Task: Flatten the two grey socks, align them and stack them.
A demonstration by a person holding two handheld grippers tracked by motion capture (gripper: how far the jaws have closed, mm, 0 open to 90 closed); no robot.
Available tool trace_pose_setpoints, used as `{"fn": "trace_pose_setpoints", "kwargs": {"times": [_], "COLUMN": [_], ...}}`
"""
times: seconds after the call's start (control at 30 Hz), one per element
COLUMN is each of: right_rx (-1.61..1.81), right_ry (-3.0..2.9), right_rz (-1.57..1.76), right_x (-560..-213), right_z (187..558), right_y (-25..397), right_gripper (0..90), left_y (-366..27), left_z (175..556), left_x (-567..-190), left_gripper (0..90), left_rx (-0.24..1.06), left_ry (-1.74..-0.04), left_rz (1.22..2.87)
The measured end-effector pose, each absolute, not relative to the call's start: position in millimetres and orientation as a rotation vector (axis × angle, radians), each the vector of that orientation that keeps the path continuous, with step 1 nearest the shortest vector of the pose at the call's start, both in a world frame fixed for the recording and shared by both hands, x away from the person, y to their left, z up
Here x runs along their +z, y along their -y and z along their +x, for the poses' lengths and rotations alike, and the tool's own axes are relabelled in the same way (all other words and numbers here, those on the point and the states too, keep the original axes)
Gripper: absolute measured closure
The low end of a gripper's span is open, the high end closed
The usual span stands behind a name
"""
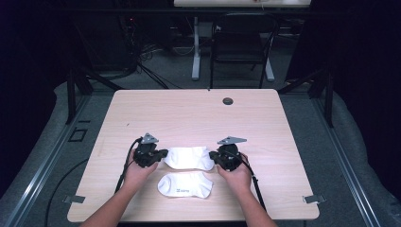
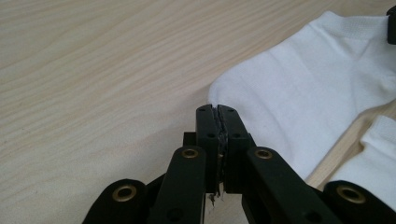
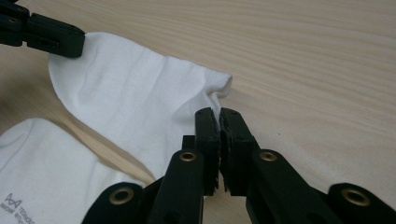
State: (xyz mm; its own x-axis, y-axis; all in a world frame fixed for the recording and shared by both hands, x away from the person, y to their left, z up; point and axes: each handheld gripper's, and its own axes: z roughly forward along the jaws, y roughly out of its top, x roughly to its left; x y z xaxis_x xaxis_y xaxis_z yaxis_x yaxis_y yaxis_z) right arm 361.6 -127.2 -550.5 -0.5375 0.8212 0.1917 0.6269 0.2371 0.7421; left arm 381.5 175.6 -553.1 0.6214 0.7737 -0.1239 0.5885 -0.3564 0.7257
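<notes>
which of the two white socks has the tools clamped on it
The far sock, the one farther from the person: the left tool pinches one end, the right tool the other. The near sock, with grey print, lies untouched.

Near sock (image 3: 51, 177): I saw a small grey logo with print beneath, too small to read.

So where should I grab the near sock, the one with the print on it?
Take the near sock by its two ends, one gripper from each side. It lies flat and lengthwise across the table, so the ends are the parts easiest to pinch.
</notes>
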Motion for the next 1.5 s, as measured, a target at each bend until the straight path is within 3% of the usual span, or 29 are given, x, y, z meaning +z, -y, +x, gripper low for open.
{"fn": "trace_pose_setpoints", "kwargs": {"times": [0.8,1.5], "right_rx": [1.249,1.265], "right_ry": [-2.271,-2.314], "right_rz": [1.271,1.202], "right_x": [-524.5,-515.8], "right_z": [346.1,308.9], "right_y": [119.6,123.1], "right_gripper": [86.7,86.7], "left_y": [-179.7,-188.8], "left_z": [366.0,324.2], "left_x": [-530.7,-521.6], "left_gripper": [88.7,88.7], "left_rx": [0.317,0.281], "left_ry": [-1.007,-0.943], "left_rz": [2.051,2.038]}}
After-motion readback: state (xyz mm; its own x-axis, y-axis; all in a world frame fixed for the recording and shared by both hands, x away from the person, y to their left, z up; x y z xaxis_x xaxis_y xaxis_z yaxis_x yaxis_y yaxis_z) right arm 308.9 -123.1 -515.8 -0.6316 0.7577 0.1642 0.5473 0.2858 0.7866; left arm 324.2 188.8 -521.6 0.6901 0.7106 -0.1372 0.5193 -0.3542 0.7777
